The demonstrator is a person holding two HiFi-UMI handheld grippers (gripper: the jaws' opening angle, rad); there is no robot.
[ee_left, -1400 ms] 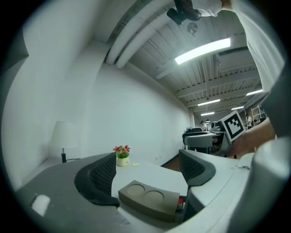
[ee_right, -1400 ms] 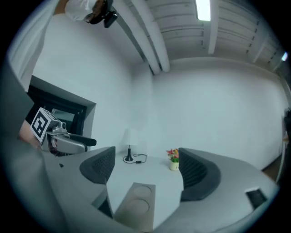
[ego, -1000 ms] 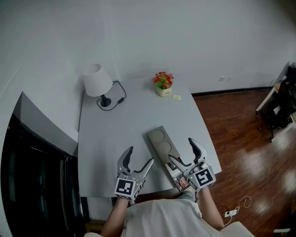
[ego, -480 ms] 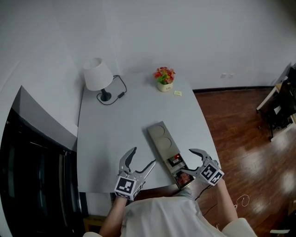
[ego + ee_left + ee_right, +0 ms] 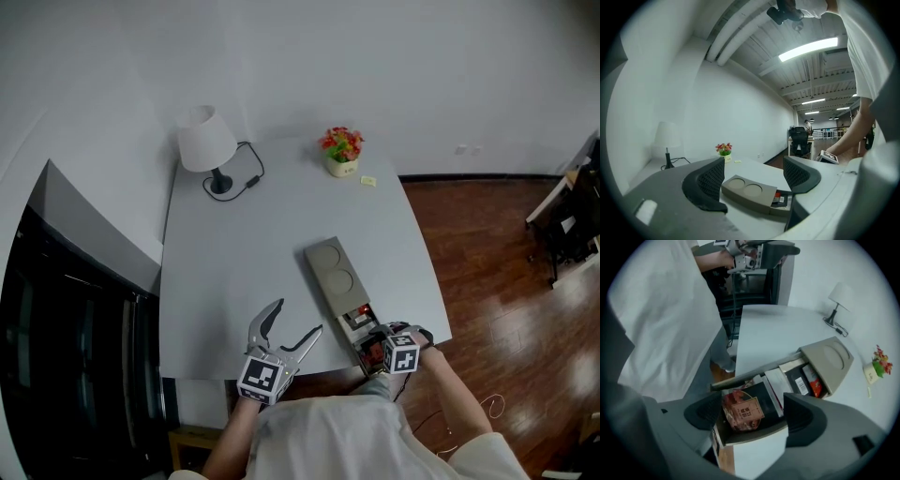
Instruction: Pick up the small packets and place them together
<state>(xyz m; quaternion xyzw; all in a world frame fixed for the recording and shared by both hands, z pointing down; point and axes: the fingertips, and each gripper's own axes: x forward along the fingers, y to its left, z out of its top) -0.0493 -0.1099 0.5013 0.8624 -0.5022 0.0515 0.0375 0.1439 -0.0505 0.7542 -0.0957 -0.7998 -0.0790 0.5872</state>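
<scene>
A long grey box (image 5: pixel 331 272) with two round recesses lies on the pale table (image 5: pixel 234 262). Its drawer (image 5: pixel 359 323) is pulled out toward the near edge and holds several small packets. In the right gripper view a red-brown packet (image 5: pixel 740 412) lies in the drawer's near end, beside white, black and red packets (image 5: pixel 813 383). My right gripper (image 5: pixel 382 345) (image 5: pixel 752 413) hangs over that end, jaws apart on either side of the red-brown packet, not touching it. My left gripper (image 5: pixel 298 317) (image 5: pixel 754 177) is open and empty over the table's front edge, left of the box (image 5: pixel 745 190).
A white lamp (image 5: pixel 206 141) with its cable (image 5: pixel 246 178) stands at the far left of the table. A flower pot (image 5: pixel 342 150) and a small yellow slip (image 5: pixel 368 181) sit at the far right. Wooden floor (image 5: pixel 487 262) lies right of the table, a dark cabinet (image 5: pixel 66 356) left.
My right gripper has swung from beside the box to over the open drawer's near end, and its jaws have narrowed a little. The left gripper has hardly moved.
</scene>
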